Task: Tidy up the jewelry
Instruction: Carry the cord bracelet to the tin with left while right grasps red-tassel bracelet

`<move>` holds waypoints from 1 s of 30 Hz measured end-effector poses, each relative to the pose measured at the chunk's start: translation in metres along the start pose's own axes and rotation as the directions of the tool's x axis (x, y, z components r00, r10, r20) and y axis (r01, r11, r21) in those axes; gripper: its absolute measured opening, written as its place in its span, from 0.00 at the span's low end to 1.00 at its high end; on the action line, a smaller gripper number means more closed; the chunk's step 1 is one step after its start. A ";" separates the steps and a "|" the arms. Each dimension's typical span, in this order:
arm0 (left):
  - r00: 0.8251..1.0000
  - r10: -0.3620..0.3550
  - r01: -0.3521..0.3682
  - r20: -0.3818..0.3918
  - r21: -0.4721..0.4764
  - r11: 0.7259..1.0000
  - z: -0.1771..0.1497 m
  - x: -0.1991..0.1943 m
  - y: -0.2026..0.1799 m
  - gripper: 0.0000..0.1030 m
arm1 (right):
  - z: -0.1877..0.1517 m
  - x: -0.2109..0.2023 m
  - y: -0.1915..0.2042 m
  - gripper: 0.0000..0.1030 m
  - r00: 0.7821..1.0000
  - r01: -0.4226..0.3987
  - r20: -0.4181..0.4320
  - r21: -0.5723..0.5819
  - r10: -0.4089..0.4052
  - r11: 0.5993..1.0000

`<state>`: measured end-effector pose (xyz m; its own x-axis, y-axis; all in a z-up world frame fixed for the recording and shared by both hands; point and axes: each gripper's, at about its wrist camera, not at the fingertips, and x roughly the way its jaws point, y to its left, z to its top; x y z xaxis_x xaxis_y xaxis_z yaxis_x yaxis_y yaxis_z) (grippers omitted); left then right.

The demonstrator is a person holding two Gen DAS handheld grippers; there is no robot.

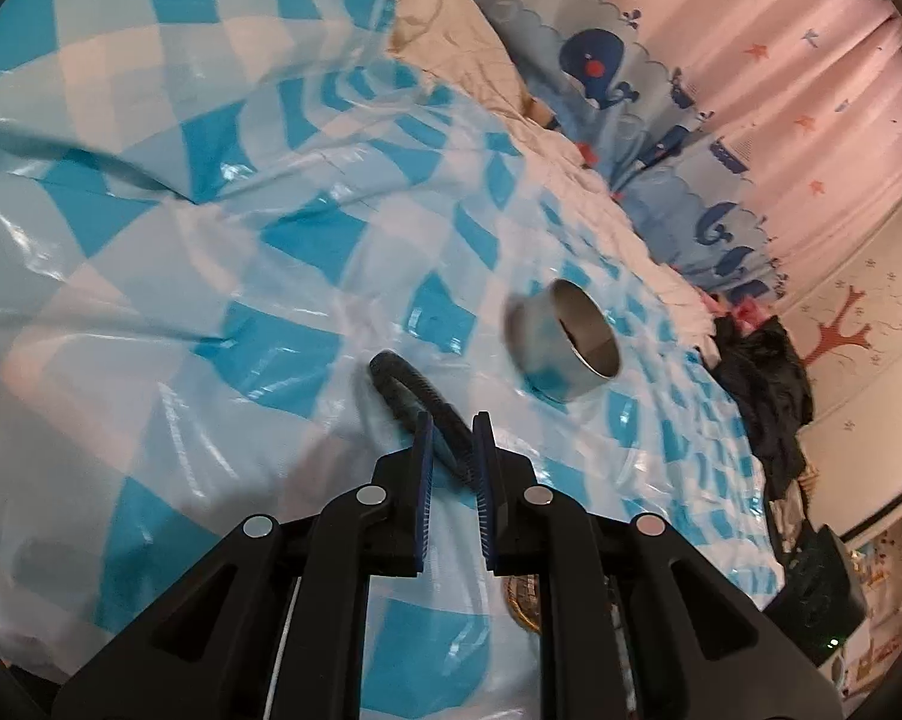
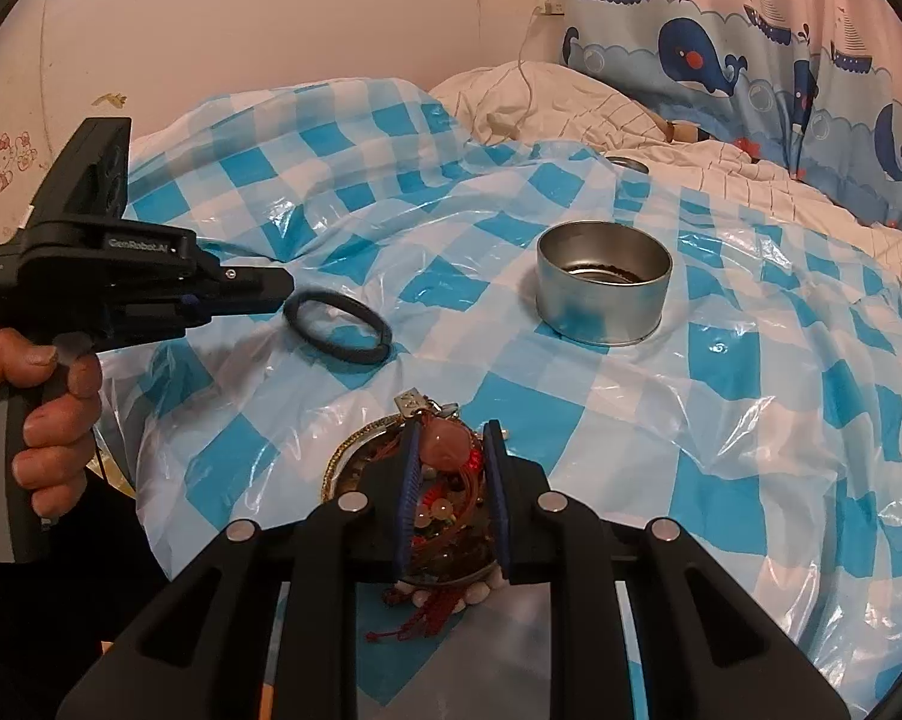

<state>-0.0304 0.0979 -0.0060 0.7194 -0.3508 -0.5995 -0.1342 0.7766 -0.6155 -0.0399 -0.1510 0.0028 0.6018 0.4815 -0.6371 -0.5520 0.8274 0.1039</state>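
Jewelry: a red-cord charm with pink bead sits in a shallow gold-rimmed tray, near side of the round metal tin. The right gripper has its jaws drawn in narrow around the pink bead and cords; pads look to press on them, so it reads as a grip. A black ring band lies on the checked plastic sheet left of the tin. The left gripper, gripped by a hand, has its jaws nearly closed, pinching the near edge of the band.

Step in hand, as judged: lift both pieces and drop them in the tin.
- Right: lift straight up so the trailing cords and tassel clear the tray rim; loose strands could snag.
- Left: thin band, shallow pinch, could slip; keep it clamped and carry it low.
- The tin stands on soft, crinkled bedding and could tip; release over its middle.

Counts: one tin, with something dark inside; one tray; one black band; one bead charm; several small pale beads in the tray, number unclear; two grippers.
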 end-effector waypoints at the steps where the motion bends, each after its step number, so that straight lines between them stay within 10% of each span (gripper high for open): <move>1: 1.000 0.000 0.000 0.006 -0.005 1.000 0.001 -0.002 0.001 0.12 | 0.000 0.000 0.000 0.21 1.000 -0.001 0.001 0.002 0.001 1.000; 11: 0.984 0.180 -0.180 -0.009 0.023 0.983 0.005 0.018 0.009 0.32 | 0.001 -0.003 -0.003 0.21 1.000 -0.024 0.014 0.039 0.023 0.999; 17: 0.938 0.347 -0.334 -0.006 0.255 0.907 0.003 0.053 -0.014 0.12 | 0.004 -0.011 -0.013 0.21 0.998 -0.059 0.041 0.083 0.056 0.995; 24: 0.956 0.291 -0.287 0.023 0.268 0.920 0.003 0.033 -0.022 0.08 | 0.007 0.001 -0.033 0.21 0.992 -0.113 -0.035 0.181 0.121 0.977; 27: 0.960 0.280 -0.271 -0.003 0.242 0.931 0.003 0.036 -0.017 0.08 | -0.001 0.011 -0.031 0.50 0.996 -0.021 -0.079 0.162 0.035 0.987; 30: 0.961 0.277 -0.265 -0.019 0.239 0.934 0.001 0.040 -0.017 0.08 | 0.000 0.004 -0.024 0.54 0.999 0.033 -0.039 0.098 -0.030 0.995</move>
<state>0.0015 0.0709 -0.0189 0.6412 -0.1316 -0.7560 -0.1533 0.9434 -0.2942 -0.0242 -0.1690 -0.0017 0.5951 0.4453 -0.6689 -0.4723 0.8673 0.1572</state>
